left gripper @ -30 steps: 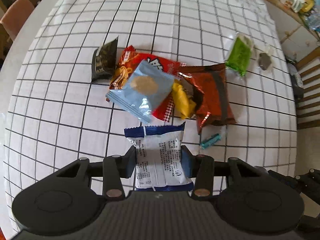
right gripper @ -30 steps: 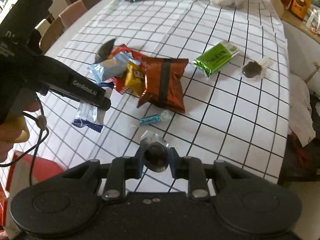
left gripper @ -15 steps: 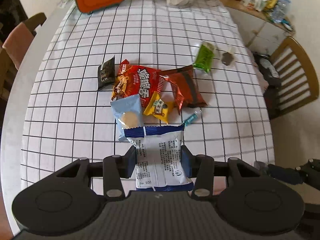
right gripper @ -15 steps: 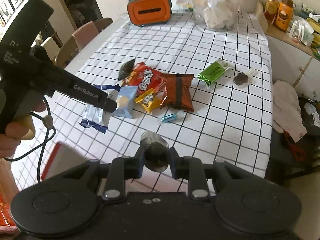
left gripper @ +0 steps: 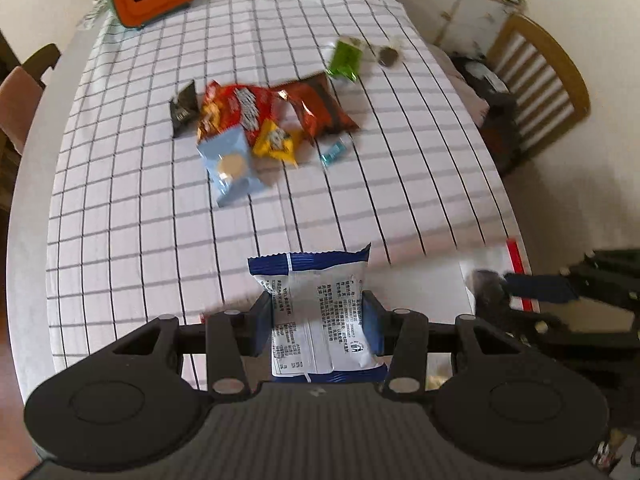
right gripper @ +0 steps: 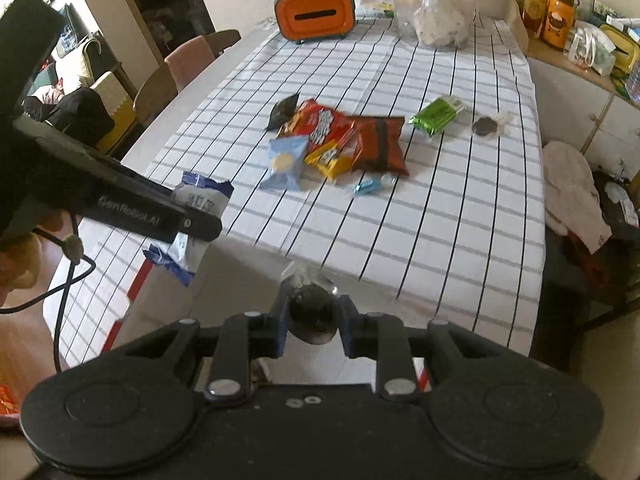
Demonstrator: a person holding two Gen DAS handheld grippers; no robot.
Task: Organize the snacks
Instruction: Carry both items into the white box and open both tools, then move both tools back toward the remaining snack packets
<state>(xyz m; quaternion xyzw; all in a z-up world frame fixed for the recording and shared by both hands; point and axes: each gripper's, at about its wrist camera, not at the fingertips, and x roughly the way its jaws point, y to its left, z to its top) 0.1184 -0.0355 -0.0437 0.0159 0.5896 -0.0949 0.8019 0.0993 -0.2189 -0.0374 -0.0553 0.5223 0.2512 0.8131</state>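
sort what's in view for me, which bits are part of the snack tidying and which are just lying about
Part of the job:
- white-and-blue packet in the left hand-held gripper
- dark round sweet in the right hand-held gripper
- snack pile
- green packet
- white box at the table edge

Just lying about:
- orange tissue holder
- plastic bag
- jars
- chairs

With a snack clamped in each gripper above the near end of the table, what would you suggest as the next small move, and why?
Probably lower both toward the white box with red trim at the table's near edge and release there. The left gripper is shut on the blue-and-white packet, the right gripper on the dark round wrapped snack, and both hang above that box, away from the pile.
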